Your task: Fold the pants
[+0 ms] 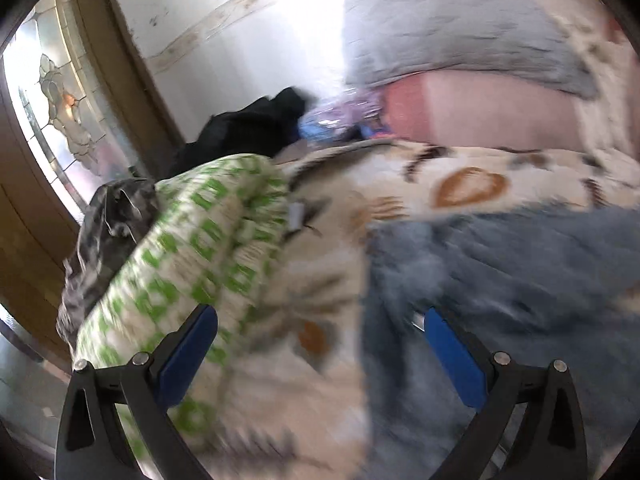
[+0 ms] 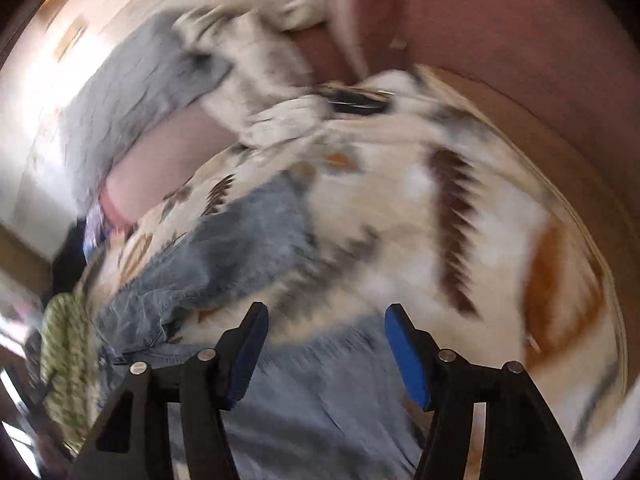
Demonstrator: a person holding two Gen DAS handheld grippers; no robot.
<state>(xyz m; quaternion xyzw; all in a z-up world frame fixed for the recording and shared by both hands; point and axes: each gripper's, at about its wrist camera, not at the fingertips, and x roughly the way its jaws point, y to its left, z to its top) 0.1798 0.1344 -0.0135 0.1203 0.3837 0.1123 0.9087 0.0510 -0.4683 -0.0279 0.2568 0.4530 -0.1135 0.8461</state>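
Observation:
Blue denim pants lie spread on a cream bedspread with brown and orange motifs. Both views are blurred. My left gripper hangs above the pants' left edge, jaws wide open, with nothing between its blue pads. In the right wrist view the pants run from the middle left down under the gripper, over the same bedspread. My right gripper is open above the denim, and its blue pads touch no cloth.
A green-and-white checked bundle sits at the bed's left, with a camouflage garment beside it and a black garment behind. A grey blanket lies over a pink cushion. A wooden door with patterned glass stands left.

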